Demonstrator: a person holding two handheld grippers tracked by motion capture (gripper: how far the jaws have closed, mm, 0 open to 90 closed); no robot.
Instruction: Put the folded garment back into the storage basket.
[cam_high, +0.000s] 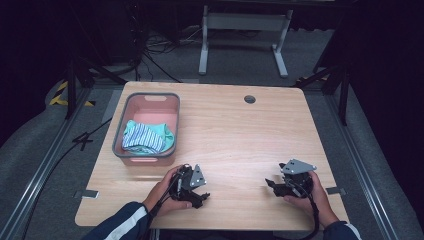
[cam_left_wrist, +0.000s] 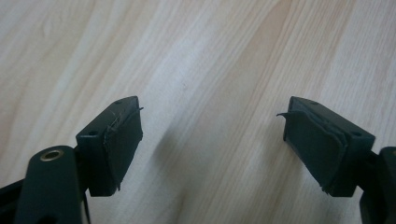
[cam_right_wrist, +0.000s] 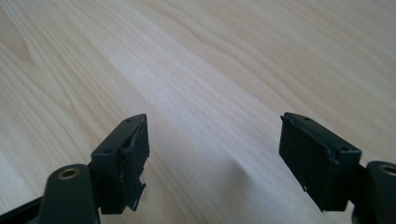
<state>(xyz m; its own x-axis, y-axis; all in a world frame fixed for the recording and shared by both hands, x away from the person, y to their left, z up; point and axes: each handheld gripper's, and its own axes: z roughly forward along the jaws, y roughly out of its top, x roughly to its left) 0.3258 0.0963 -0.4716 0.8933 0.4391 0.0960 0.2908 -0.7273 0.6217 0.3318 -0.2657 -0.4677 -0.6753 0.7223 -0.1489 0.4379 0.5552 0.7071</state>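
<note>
Cloth (cam_high: 145, 136), striped, soft and light, lies bunched in the pink basket (cam_high: 131, 107); pinch a raised fold. Left gripper (cam_high: 199, 196) and right gripper (cam_high: 272, 185): jaws apart, empty, near the table (cam_high: 240, 130).

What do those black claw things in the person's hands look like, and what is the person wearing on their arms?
Each hand holds a black two-jaw gripper, the left gripper and the right gripper, topped by a grey three-cornered plate with small holes. A black cable trails from each. Up close, the left gripper's fingertips are blocky black pads with frayed edges and a brass-coloured ring below. The dark blue sleeve has white stripes.
</note>
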